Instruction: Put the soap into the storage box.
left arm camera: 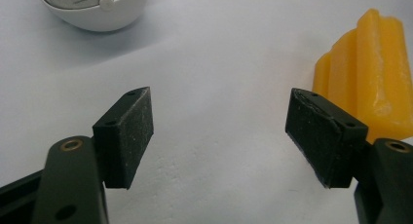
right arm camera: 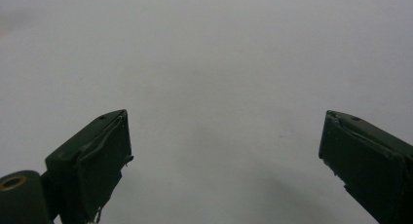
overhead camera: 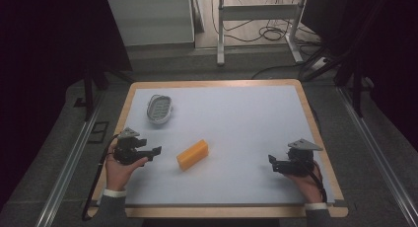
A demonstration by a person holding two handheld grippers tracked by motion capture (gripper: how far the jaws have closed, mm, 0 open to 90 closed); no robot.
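A person sat at a wooden-edged table covered by a pale grey mat, holding a black two-jaw gripper in each hand. The left gripper hovered near the left edge of the mat, its jaws spread wide with nothing between them; in the left gripper view only bare mat lay between the two dark pads. A yellow ridged block lay flat on the mat just to the right of that gripper, a little left of the table's centre and turned at a slant. In the left gripper view the block appeared beyond the right-hand jaw, close to it but not between the pads; whether it touched the jaw could not be told. A white oval dish with a slotted insert sat farther back, toward the far left corner of the mat, well apart from the block. The right gripper was held near the right edge of the mat, well apart from both things; in the right gripper view its jaws also stood wide over empty grey surface.
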